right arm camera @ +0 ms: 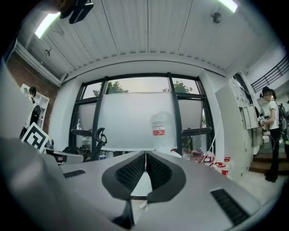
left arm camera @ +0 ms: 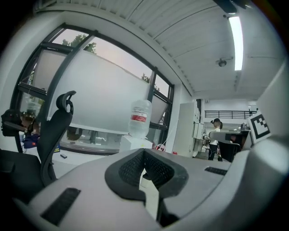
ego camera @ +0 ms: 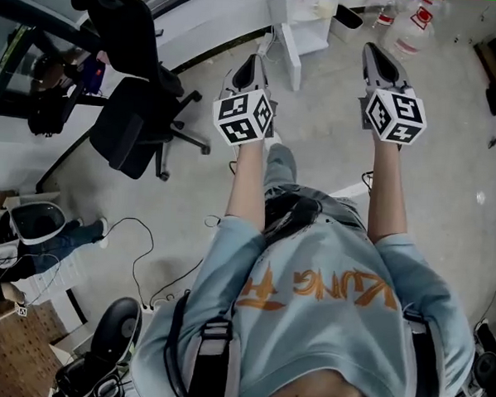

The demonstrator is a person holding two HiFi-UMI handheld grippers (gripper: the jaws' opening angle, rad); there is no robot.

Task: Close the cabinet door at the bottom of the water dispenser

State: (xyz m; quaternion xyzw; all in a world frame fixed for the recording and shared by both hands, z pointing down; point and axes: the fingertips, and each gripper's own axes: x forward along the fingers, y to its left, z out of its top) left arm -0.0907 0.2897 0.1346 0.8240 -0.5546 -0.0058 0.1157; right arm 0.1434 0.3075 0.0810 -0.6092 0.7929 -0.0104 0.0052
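Head view looks down past the person's chest to both arms stretched ahead. The left gripper (ego camera: pixel 253 63) and right gripper (ego camera: pixel 378 53) are held level and pointed at the white water dispenser (ego camera: pixel 311 22) on the far side of the floor. Each tool has its jaws pressed together with nothing in them, I'd guess so a blunt tip can shove rather than grab. The cabinet door (ego camera: pixel 290 63) appears to stand swung out toward us, just beyond the left gripper and not yet touched. An upturned water jug (left arm camera: pixel 140 118) tops the dispenser, and an office chair (ego camera: pixel 137 105) sits off to the left.
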